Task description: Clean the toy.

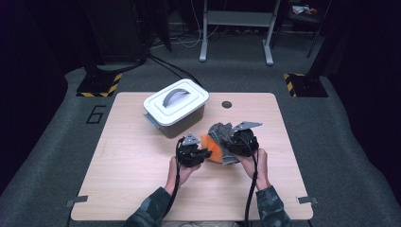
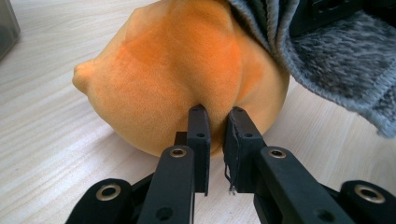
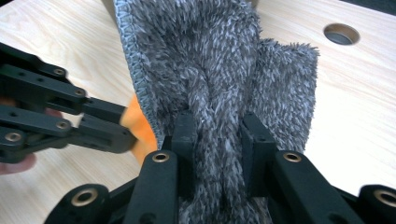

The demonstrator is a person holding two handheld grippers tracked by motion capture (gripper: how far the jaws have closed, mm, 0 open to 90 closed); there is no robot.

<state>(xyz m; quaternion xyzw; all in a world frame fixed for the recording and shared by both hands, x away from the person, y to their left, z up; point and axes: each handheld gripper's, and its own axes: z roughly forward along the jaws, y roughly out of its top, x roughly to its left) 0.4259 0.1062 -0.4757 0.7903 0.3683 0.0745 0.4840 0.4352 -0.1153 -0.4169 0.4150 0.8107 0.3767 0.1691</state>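
An orange plush cloth lies bunched on the wooden table, partly under a grey fluffy cloth. My left gripper has its jaws nearly together, pinching a fold at the orange cloth's near edge. My right gripper is shut on a thick bunch of the grey cloth, which rises between its jaws and drapes away. In the high view the left gripper and right gripper meet at the two cloths in the table's middle. The left gripper reaches in beside the orange cloth.
A white lidded box with a grey handle stands just behind the cloths, toward the back left. A round cable hole sits near the table's back edge. Bare wood stretches along the left side and the front.
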